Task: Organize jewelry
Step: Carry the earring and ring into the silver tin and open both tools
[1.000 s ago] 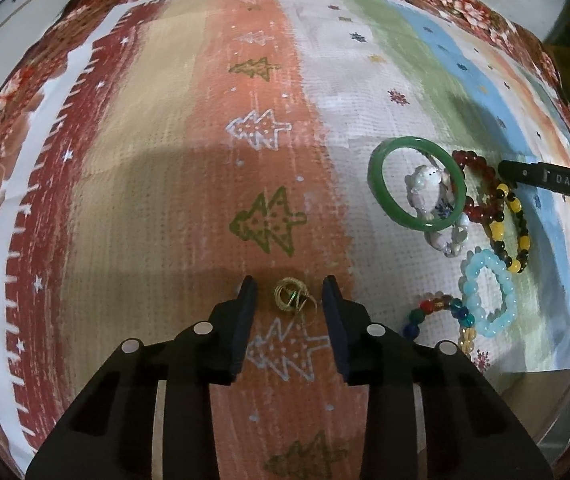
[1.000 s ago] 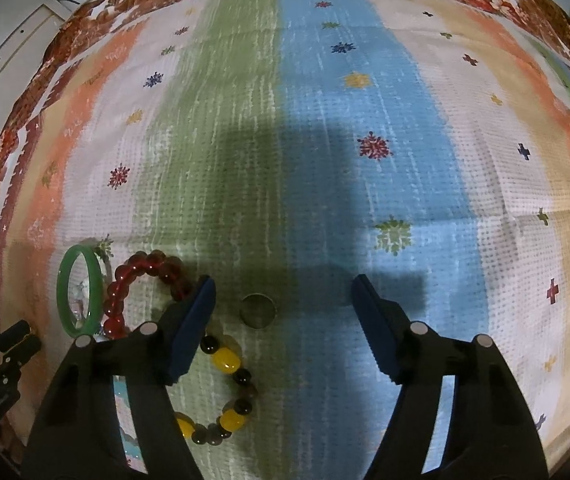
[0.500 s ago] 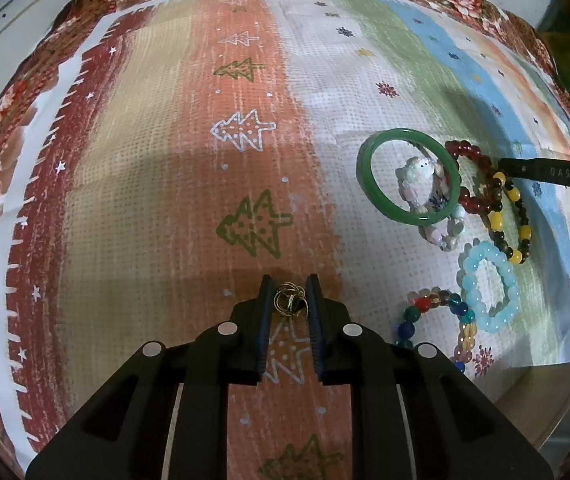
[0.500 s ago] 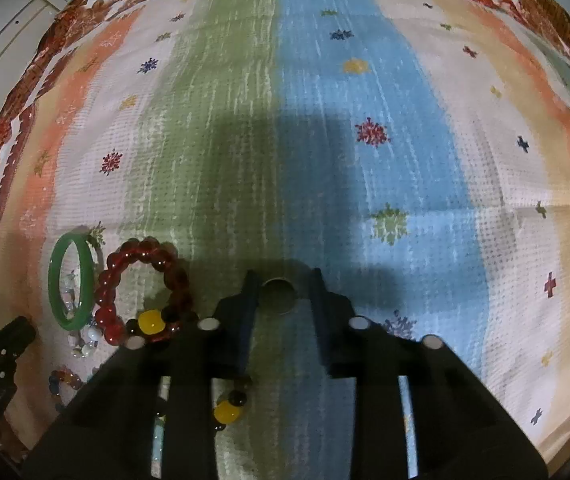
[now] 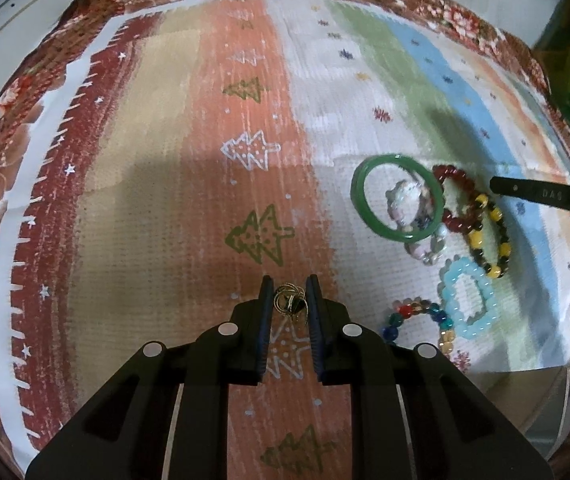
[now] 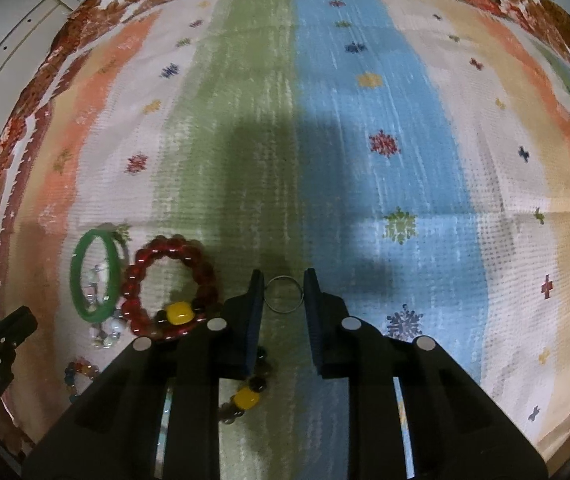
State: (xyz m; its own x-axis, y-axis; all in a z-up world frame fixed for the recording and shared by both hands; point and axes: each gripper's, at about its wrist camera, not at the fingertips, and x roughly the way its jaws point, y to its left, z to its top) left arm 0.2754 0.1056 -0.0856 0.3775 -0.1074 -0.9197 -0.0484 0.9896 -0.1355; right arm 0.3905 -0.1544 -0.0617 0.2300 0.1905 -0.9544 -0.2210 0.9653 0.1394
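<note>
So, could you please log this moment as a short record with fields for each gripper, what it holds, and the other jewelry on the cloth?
surface: striped patterned cloth
left gripper: jaws shut on the gold wire earrings
right gripper: jaws closing on the thin metal ring, which sits between them
nearby jewelry: green bangle, red bead bracelet, yellow and black bead bracelet, pale blue bead bracelet, multicoloured bead bracelet
bangle contents: a pale bead bracelet lies partly inside it
</note>
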